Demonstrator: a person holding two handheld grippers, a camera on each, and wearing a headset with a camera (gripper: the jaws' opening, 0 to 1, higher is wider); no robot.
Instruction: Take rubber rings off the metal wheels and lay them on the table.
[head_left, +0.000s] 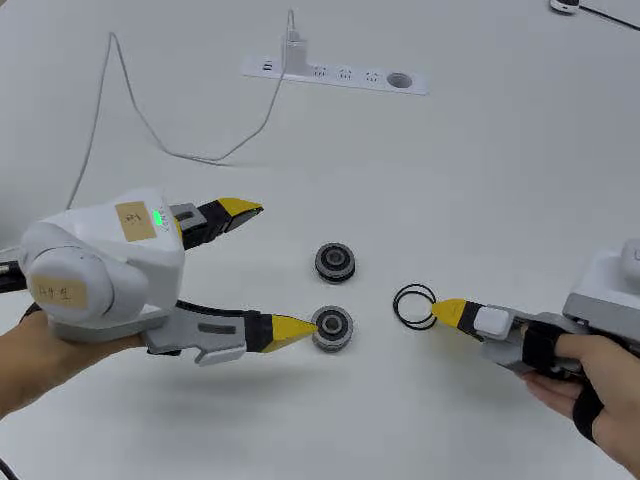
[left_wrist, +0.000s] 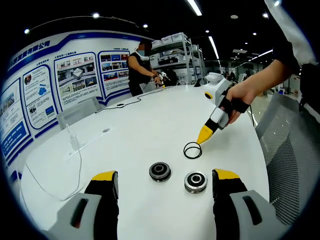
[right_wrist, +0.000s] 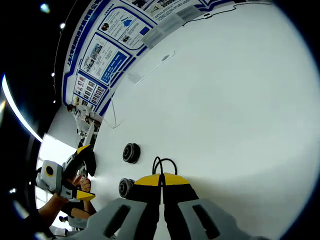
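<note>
Looking down from the head view, find the left gripper (head_left: 280, 268) spread wide and empty, lower tip just beside the near wheel (head_left: 332, 327), seemingly bare metal; note the far wheel (head_left: 335, 262), dark-rimmed. See the right gripper (head_left: 450, 312) closed, tip touching the loose rings (head_left: 414, 305) lying on the table (head_left: 500, 180). Pin that far wheel with one tip, hook its rubber with the other, peel slowly. Skip the tan stickers (head_left: 135, 220): handwriting, unreadable. From the left gripper view, see both wheels between the open jaws; wall posters (left_wrist: 75, 75), print too small. From the right gripper view, see jaws pressed together, rings just ahead.
</note>
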